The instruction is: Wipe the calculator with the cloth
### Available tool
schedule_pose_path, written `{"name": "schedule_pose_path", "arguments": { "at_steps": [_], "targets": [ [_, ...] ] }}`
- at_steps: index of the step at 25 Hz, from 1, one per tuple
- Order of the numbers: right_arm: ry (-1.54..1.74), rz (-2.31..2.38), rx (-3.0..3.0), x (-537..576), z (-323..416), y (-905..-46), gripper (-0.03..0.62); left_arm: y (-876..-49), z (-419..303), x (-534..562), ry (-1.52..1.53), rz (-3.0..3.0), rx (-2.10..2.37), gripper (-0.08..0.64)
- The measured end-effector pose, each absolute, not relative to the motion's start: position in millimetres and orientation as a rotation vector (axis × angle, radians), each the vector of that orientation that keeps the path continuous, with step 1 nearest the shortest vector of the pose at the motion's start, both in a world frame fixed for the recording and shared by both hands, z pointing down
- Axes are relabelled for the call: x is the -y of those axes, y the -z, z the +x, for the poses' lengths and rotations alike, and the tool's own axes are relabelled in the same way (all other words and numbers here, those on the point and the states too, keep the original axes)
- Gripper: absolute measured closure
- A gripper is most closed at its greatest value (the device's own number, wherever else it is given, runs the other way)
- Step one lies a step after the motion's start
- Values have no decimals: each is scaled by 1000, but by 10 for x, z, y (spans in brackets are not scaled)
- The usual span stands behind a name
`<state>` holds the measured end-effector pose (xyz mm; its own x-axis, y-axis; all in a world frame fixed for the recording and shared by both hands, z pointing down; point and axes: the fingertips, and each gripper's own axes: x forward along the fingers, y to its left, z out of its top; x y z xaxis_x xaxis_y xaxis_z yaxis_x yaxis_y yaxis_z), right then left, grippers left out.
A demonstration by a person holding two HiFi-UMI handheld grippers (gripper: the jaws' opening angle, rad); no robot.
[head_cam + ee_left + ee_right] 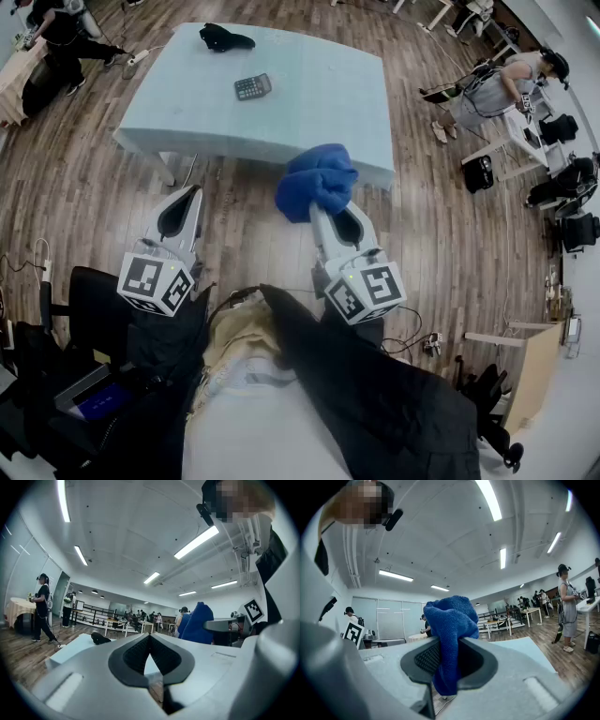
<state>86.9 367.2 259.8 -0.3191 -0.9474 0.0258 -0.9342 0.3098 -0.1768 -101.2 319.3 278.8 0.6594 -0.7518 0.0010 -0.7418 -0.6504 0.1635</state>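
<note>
A dark calculator (252,86) lies on the pale blue table (323,103), towards its far left part. My right gripper (320,208) is shut on a bunched blue cloth (319,178), held in the air just short of the table's near edge. In the right gripper view, the blue cloth (447,616) sticks up between the jaws of the right gripper (445,641) and hangs below them. My left gripper (193,191) hovers over the wooden floor, to the left and below the table's near edge. In the left gripper view, the left gripper (150,638) has its jaws together with nothing between them.
A black bundle (225,38) rests at the table's far left corner. People (502,84) work at desks on the right, and another person (56,42) is at the far left. Dark bags and cables (103,394) lie by my feet at the lower left.
</note>
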Motion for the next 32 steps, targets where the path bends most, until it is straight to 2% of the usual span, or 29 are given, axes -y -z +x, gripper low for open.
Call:
{"name": "schedule_pose_path", "arguments": {
  "at_steps": [14,32],
  "targets": [
    [288,-1794,-2483,-3742,721,-2845,512,-3060,-1131,-3314,65,2699,1190,560],
    [438,-1809,-2511,-3907,323,-3060,508,-3408,-1686,-3551,29,2563,1190,560]
  ]
}}
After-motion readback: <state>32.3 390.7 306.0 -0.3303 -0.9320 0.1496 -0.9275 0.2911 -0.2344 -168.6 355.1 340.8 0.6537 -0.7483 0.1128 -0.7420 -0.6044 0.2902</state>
